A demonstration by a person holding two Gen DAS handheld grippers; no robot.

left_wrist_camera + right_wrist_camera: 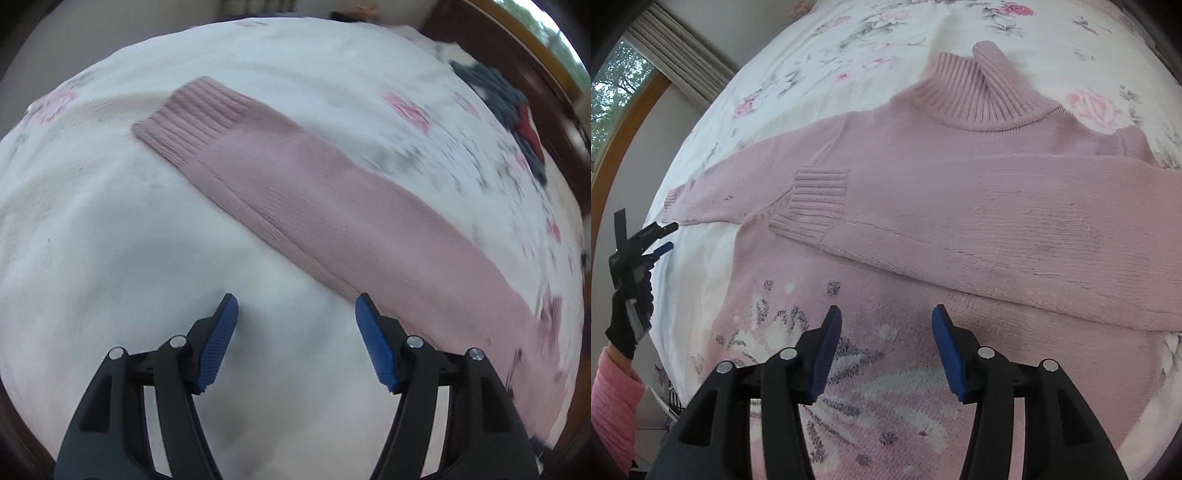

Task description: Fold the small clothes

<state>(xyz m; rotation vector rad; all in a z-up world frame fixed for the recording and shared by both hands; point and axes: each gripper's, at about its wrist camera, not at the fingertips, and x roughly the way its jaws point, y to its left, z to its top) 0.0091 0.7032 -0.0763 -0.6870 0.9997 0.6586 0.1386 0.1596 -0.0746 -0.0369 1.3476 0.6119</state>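
My right wrist view gives the whole pink sweater [960, 192] spread flat on the floral bed sheet [849, 48], ribbed turtleneck at the far end, knit flower pattern on the near body. One sleeve is folded across the chest, its ribbed cuff [818, 199] lying left of centre; the other sleeve stretches out to the left. My left wrist view shows only that outstretched sleeve [314, 206] running diagonally, cuff at the far left, plus a dark pile of clothes [509, 107] at the far right edge of the bed, which the right view misses.

Right tool [886, 314] hovers over the patterned near body, blue pads apart, nothing between them. Left tool [295, 306] is also spread wide and empty, right pad just beside the sleeve's near edge. In the right view my gloved left hand [628, 310], pink cuff at the wrist, holds it at the far left by the sleeve end.
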